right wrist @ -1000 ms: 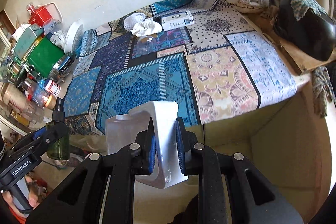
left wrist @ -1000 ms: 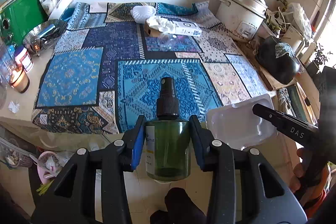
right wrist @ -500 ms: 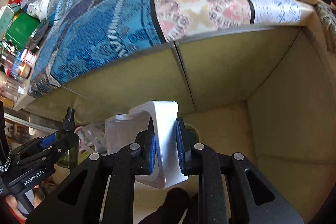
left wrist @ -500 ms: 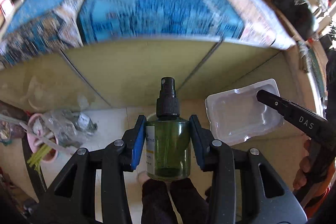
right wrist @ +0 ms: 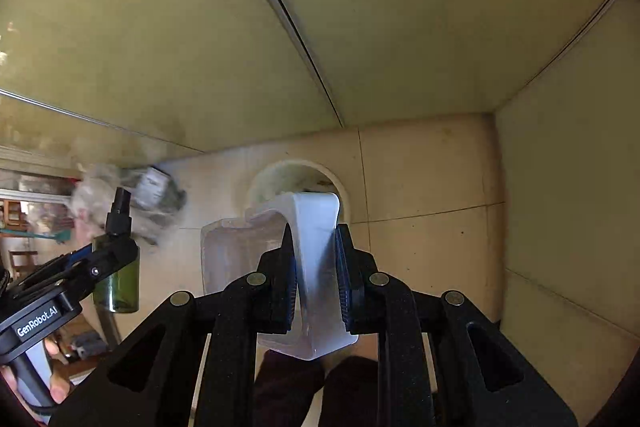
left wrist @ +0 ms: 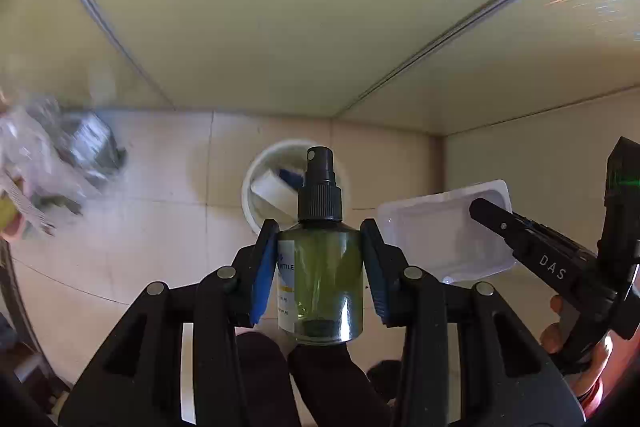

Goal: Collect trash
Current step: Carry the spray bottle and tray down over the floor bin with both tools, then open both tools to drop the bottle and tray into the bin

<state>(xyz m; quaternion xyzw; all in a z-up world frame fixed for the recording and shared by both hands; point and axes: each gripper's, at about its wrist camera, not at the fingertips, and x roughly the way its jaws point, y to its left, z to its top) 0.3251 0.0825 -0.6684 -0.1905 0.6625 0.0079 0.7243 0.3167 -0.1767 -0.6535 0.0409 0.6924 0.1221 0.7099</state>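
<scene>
Left tool (left wrist: 320, 259) clamps bottle (left wrist: 320, 279) upright by body; right tool (right wrist: 316, 279) pinches tray (right wrist: 280, 255) by rim; both pointed down above bin (left wrist: 256, 183) on floor, likely for drop

Green spray btl (left wrist: 320, 279) upright, white tray (right wrist: 316, 275) edgewise

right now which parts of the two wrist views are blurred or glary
Left wrist view: the bag heap at the left edge is smeared, rainbow glare streaks the top right, and the green spray bottle is sharp. Right wrist view: the heap is smeared and the white tray is crisp.
</scene>
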